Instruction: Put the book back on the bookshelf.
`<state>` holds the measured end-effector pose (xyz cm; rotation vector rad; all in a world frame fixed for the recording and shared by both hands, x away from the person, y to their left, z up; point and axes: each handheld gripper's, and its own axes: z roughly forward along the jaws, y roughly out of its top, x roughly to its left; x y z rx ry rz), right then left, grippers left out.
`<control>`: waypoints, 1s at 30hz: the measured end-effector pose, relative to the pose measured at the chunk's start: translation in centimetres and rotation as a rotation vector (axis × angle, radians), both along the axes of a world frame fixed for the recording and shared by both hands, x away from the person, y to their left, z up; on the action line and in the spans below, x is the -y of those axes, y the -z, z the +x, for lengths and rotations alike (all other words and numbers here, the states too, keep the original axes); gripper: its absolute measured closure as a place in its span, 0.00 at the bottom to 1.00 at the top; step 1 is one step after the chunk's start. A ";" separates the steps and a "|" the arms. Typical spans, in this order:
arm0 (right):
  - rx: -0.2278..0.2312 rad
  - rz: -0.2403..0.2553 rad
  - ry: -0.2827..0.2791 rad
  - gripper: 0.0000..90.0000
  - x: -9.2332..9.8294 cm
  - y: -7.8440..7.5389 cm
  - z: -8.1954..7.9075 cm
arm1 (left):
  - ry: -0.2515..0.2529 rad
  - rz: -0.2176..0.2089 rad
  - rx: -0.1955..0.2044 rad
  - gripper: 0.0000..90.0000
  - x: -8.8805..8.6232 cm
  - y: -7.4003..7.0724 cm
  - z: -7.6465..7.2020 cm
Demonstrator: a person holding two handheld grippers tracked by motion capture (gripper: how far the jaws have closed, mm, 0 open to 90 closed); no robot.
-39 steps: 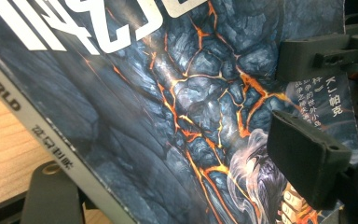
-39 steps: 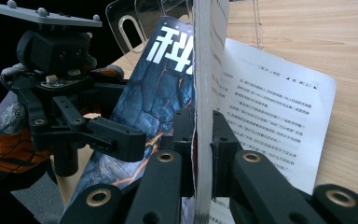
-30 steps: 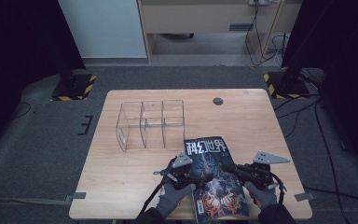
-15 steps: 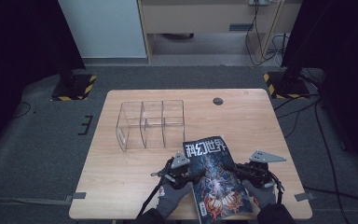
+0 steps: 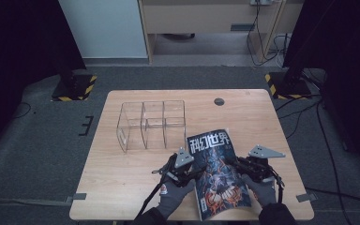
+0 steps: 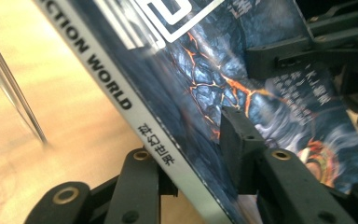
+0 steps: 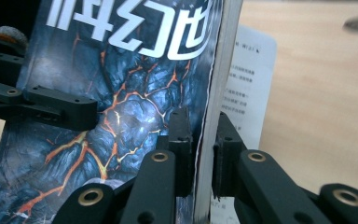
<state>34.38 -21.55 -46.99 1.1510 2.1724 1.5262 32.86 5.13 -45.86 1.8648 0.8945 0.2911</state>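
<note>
The thick glossy magazine with a dark blue, lava-cracked cover and white title characters (image 5: 218,176) sits at the near edge of the light wooden table (image 5: 122,197), right of centre, with both grippers holding it by its long sides. In the high view its near end lies over the table while the cover tilts, the spine side raised. The left gripper (image 5: 183,169), carried in a grey-gloved hand (image 5: 173,192), grips the spine edge; its jaws have just been closing. In the left gripper view one jaw lies under the white spine strip bearing black lettering and the other jaw presses on the cover face, so the magazine (image 6: 177,93) is clamped between them. The right gripper (image 5: 248,167), also in a grey-gloved hand (image 5: 262,190), holds the opposite, open page edge. In the right gripper view its two black jaws stand narrow, pinched on the page block of the magazine (image 7: 135,107) just beside a loose printed white page (image 7: 251,84) that fans outward behind it. A clear plastic organiser with several open compartments (image 5: 152,124) stands on the table beyond the left gripper, close to the far left corner of the magazine but apart from it. A small dark round disc (image 5: 219,101) lies near the far edge of the table.
</note>
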 end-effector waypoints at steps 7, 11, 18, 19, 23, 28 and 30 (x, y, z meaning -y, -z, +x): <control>0.091 0.088 0.046 0.84 0.5 -0.9 1.3 | 0.004 -0.016 0.091 0.84 0.1 -2.1 0.6; 0.087 0.079 0.062 0.73 0.6 -1.0 1.6 | 0.017 -0.028 0.103 0.86 0.0 -2.4 0.3; 0.096 0.073 0.061 0.71 0.8 -1.1 1.9 | 0.029 -0.026 0.127 0.86 0.1 -2.9 0.3; 0.104 0.075 0.062 0.72 0.7 -1.3 2.0 | 0.031 -0.029 0.137 0.87 0.2 -3.0 0.3; 0.166 0.110 0.075 0.71 0.6 -1.7 2.4 | 0.038 -0.014 0.202 0.88 0.2 -3.5 0.0; 0.190 0.105 0.069 0.65 0.5 -1.7 2.2 | 0.042 -0.019 0.218 0.88 -0.1 -3.2 -0.7; 0.187 0.112 0.064 0.60 0.5 -1.7 2.1 | 0.049 -0.026 0.219 0.88 -0.3 -3.1 -1.0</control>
